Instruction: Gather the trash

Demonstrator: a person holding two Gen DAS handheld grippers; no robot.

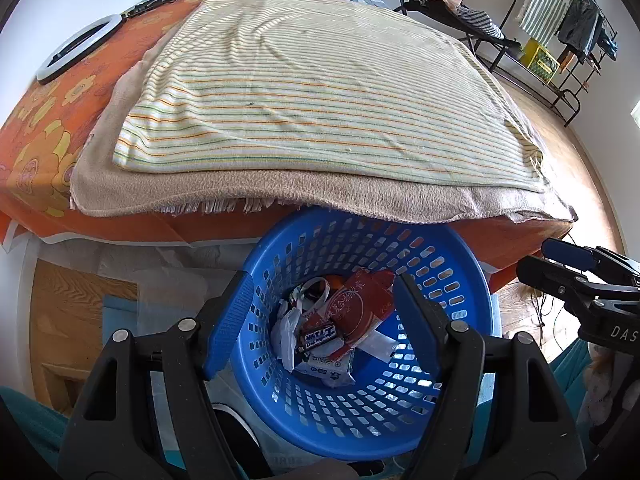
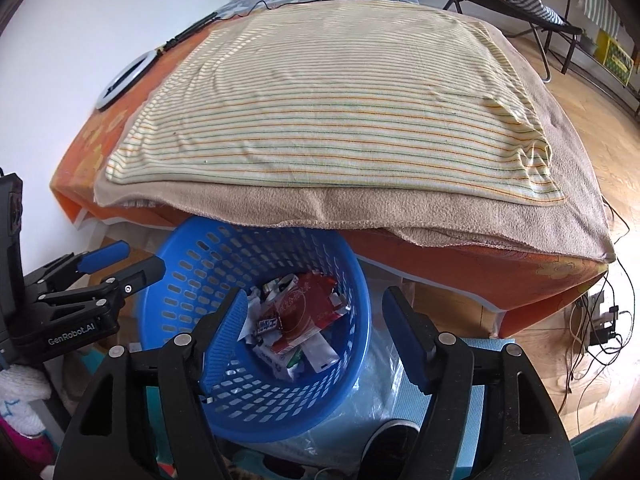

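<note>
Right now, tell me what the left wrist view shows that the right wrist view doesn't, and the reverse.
Only the left wrist view shows the clothes rack with hanging garments. Only the right wrist view shows the tangle of cables on the floor. Both show the blue basket holding the red wrapper and other trash, the striped blanket, the ring light, and both grippers, the left gripper and right gripper, open and empty.

The left tool (image 1: 324, 320) fills the lower middle of its own view, its two blue-padded fingers (image 1: 228, 320) spread wide with nothing between them. The right tool (image 2: 316, 340) sits likewise at the bottom centre of its view, fingers (image 2: 404, 340) parted and empty. Each shows at the other's frame edge, lying level.
</note>
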